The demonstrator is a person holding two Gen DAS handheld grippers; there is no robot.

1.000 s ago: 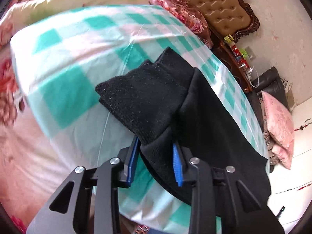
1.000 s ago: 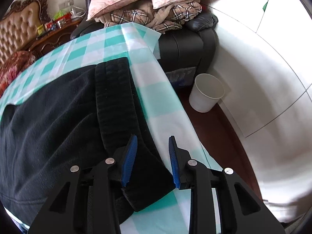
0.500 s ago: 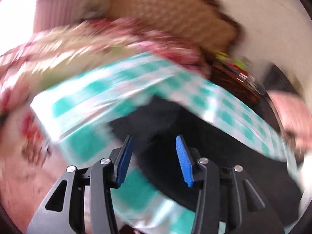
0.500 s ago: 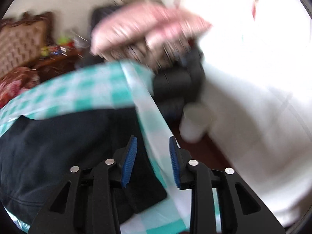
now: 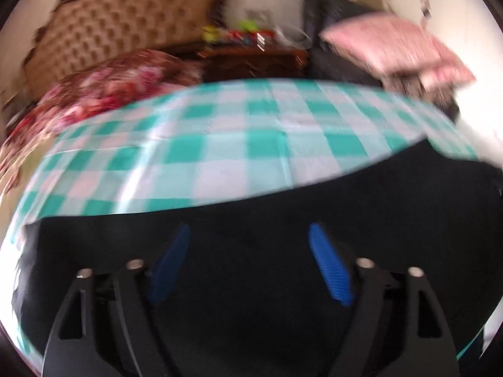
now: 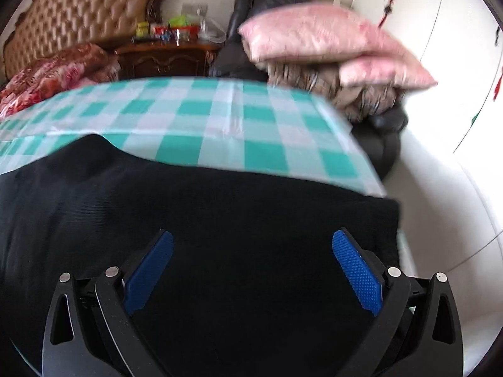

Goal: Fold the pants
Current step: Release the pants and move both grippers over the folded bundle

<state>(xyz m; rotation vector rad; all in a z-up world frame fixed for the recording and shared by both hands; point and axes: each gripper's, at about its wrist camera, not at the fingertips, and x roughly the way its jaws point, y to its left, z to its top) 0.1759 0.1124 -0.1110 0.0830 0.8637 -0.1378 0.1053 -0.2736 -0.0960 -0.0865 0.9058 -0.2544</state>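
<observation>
The black pants (image 5: pixel 251 207) lie spread flat on the near part of a teal-and-white checked cloth (image 5: pixel 239 144) that covers the surface below both cameras; their dark fleece fills the lower half of each view. In the right wrist view the pants (image 6: pixel 220 207) reach almost to the right edge of the cloth (image 6: pixel 220 119), with a squared corner at that side.

The left gripper (image 5: pixel 250 235) hangs over the fabric with its blue pads far apart; its jaws have just been opening, and nothing is pinched between them, the cloth of the pants showing only as the background behind the gap. The right gripper (image 6: pixel 253 242) stands the same way, jaws spread wide after just opening, pads clear of the fabric.

Beyond the cloth lies a red floral blanket (image 5: pixel 110 91) in front of a tufted tan headboard (image 5: pixel 125 22). A dark wooden nightstand (image 6: pixel 166 59) carries small bright items, too blurred to name. To the right, pink pillows (image 6: pixel 314 37) are stacked on a dark chair
</observation>
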